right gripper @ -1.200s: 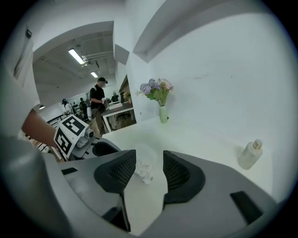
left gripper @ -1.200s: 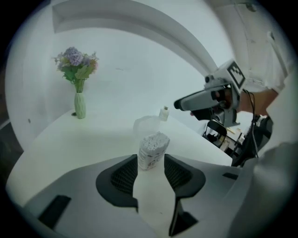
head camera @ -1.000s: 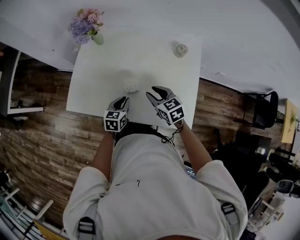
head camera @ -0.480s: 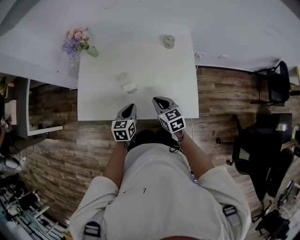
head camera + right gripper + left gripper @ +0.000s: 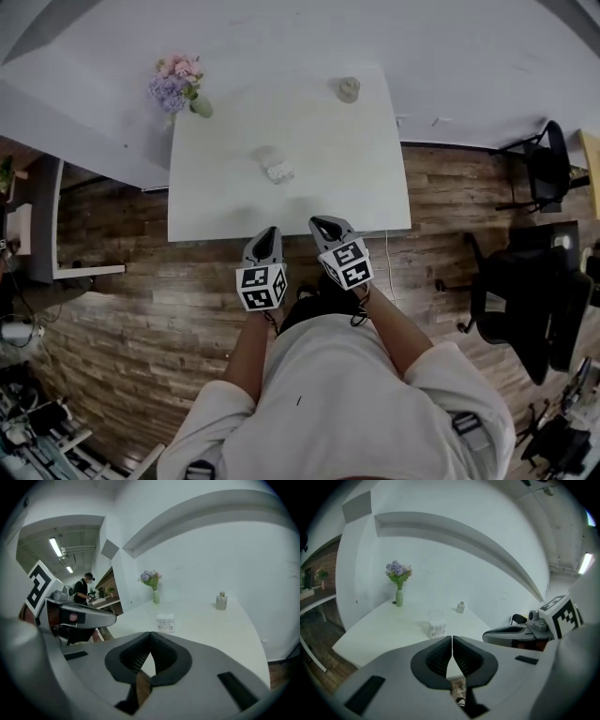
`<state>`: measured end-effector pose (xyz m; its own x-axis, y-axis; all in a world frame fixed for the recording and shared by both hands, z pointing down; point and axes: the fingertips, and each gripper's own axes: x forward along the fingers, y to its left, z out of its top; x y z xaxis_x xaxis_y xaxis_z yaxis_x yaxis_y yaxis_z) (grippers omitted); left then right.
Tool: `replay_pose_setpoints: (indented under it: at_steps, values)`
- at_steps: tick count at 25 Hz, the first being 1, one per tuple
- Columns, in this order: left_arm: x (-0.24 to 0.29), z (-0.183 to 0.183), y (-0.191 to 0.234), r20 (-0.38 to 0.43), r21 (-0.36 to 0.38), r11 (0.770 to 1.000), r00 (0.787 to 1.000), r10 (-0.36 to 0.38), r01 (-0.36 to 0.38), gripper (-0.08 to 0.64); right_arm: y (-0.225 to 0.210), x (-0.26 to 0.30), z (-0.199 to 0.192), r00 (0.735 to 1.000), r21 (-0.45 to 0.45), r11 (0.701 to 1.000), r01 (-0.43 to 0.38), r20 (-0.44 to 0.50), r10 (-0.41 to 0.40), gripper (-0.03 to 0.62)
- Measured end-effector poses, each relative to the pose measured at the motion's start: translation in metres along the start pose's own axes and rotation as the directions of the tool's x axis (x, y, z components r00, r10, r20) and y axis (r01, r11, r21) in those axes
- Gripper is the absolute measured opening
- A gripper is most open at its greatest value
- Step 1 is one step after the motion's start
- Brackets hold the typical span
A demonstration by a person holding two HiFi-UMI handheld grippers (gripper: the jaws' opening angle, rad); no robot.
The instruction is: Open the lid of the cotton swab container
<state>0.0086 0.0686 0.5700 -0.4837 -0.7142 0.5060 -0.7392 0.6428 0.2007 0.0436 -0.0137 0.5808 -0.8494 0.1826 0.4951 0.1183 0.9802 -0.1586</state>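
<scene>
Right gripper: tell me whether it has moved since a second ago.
Yes. The right gripper has pulled back toward the person: it reached over the white table before, now only its tip meets the near edge.

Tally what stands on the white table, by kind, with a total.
Cotton swab container: 1
Vase of flowers: 1
Small bottle: 1
Total: 3
</scene>
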Motion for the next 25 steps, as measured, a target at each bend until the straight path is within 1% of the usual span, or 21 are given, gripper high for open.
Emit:
replay_pose_setpoints:
  at_steps: [4,7,8,12,16,21,25]
  values:
    - [-0.037,-0.004,0.011,0.060,0.006,0.999,0.997,0.045,-0.046,0.023,0.023,-0.015,0.006,1.000,-0.071,0.997,0.027,0.010,-0.026,-0.003]
    - [-0.058,-0.003,0.011,0.088,-0.007,0.998,0.994,0.060,-0.059,0.023,0.035,-0.036,0.016,0.999,-0.076,0.997,0.033,0.038,-0.031,-0.003]
    - [-0.064,0.002,0.010,0.100,0.000,0.998,0.993,0.059,-0.060,0.023,0.037,-0.043,0.020,0.998,-0.077,0.996,0.036,0.049,-0.032,-0.003]
    - [-0.081,0.036,0.008,0.174,0.071,0.995,0.983,0.057,-0.070,0.021,0.039,-0.063,0.051,0.993,-0.112,0.993,0.035,0.113,-0.023,-0.003]
    - [-0.092,0.071,0.002,0.243,0.081,0.990,0.966,0.093,-0.116,0.020,0.030,-0.088,0.089,0.981,-0.144,0.989,0.037,0.192,-0.008,-0.003]
    - [-0.097,0.110,-0.033,0.318,0.117,0.982,0.943,0.103,-0.147,0.020,0.010,-0.128,0.138,0.951,-0.178,0.982,0.058,0.310,0.000,-0.003]
    - [-0.105,0.137,-0.052,0.368,0.115,0.982,0.925,0.100,-0.152,0.020,-0.007,-0.151,0.161,0.927,-0.182,0.979,0.086,0.374,-0.012,-0.003]
